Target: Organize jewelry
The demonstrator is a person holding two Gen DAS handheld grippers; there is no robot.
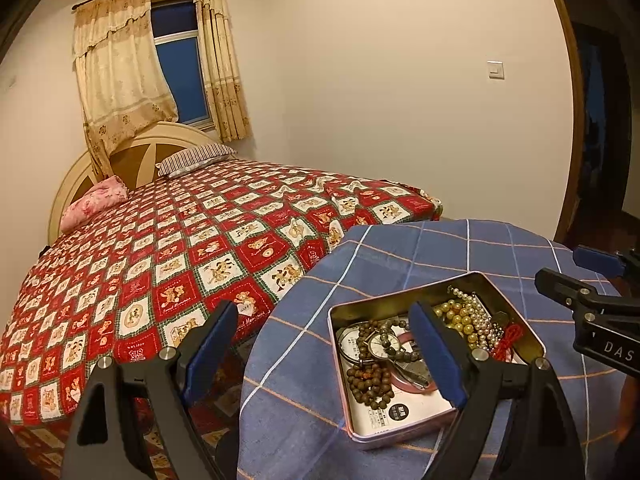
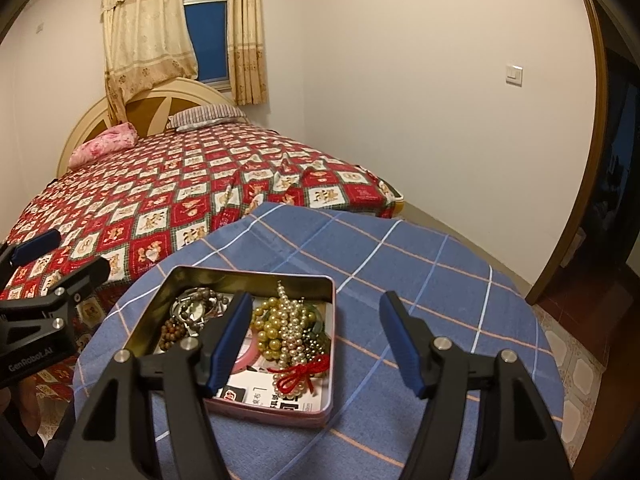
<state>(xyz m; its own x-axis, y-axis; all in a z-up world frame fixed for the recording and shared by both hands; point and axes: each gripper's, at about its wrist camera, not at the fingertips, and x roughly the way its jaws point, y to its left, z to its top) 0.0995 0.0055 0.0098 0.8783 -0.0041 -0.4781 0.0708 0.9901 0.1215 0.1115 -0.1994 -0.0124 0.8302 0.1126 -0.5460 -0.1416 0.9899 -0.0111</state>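
Jewelry fills an open tin (image 2: 329,344) standing on a round table under a blue checked cloth (image 2: 420,272); nothing has been lifted from it.

Left gripper (image 1: 326,354): jaws spread wide, holding nothing. Its right blue-padded finger (image 1: 438,354) hangs over the middle of the tin; its left finger (image 1: 210,350) lies beyond the table edge, in front of the bed. Whether the right pad touches the contents cannot be told.

Right gripper (image 2: 320,346): jaws likewise spread wide and empty. Its left finger (image 2: 230,344) sits over the tin's interior, its right finger (image 2: 402,346) over bare cloth beside the tin.

Tin contents, left wrist view: a dark wooden bead bracelet (image 1: 368,380) at the near left, a wristwatch (image 1: 380,342) with a second strand of dark beads laid across it, a pink bangle (image 1: 412,384) partly hidden by the finger, a cluster of gold and white pearls (image 1: 470,320) at the far right, and a red cord (image 1: 510,338) against the right wall. Printed cards (image 1: 384,412) line the bottom.

Each gripper shows at the edge of the other's view, flanking the tin.

Surroundings: a bed with a red teddy-bear patterned cover (image 1: 160,264) lies directly behind the table, with a striped pillow (image 1: 196,158) and a pink pillow (image 1: 94,202) at the arched headboard (image 1: 132,152). Cream curtains (image 1: 120,72) hang at a dark window. A light switch (image 1: 495,70) sits on the plain wall.
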